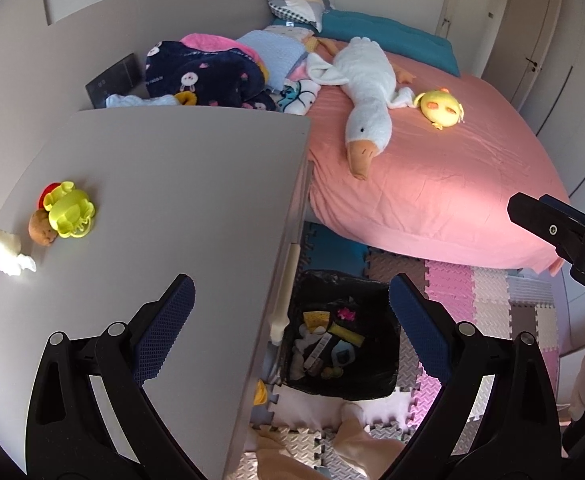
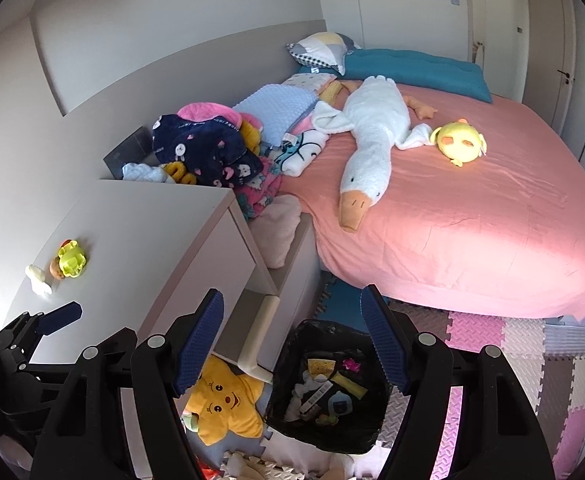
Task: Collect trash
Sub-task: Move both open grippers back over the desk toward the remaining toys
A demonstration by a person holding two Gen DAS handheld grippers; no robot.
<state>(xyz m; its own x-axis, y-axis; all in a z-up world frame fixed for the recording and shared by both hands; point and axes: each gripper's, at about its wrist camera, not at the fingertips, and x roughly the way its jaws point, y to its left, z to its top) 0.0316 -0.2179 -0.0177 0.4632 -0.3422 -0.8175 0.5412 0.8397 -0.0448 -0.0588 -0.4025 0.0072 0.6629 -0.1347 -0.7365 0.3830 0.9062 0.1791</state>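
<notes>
Several scraps inside black bin (image 2: 324,388)

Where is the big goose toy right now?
The goose toy lies stretched across the pink bed, beak toward the foot, with the yellow chick plush on its right in both views.

Daylight falls brightly across the bed (image 1: 432,184), leaving the bin (image 2: 328,432) interior dim. Focus sharp centrally. Fisheye bending and dark vignette at edges.
</notes>
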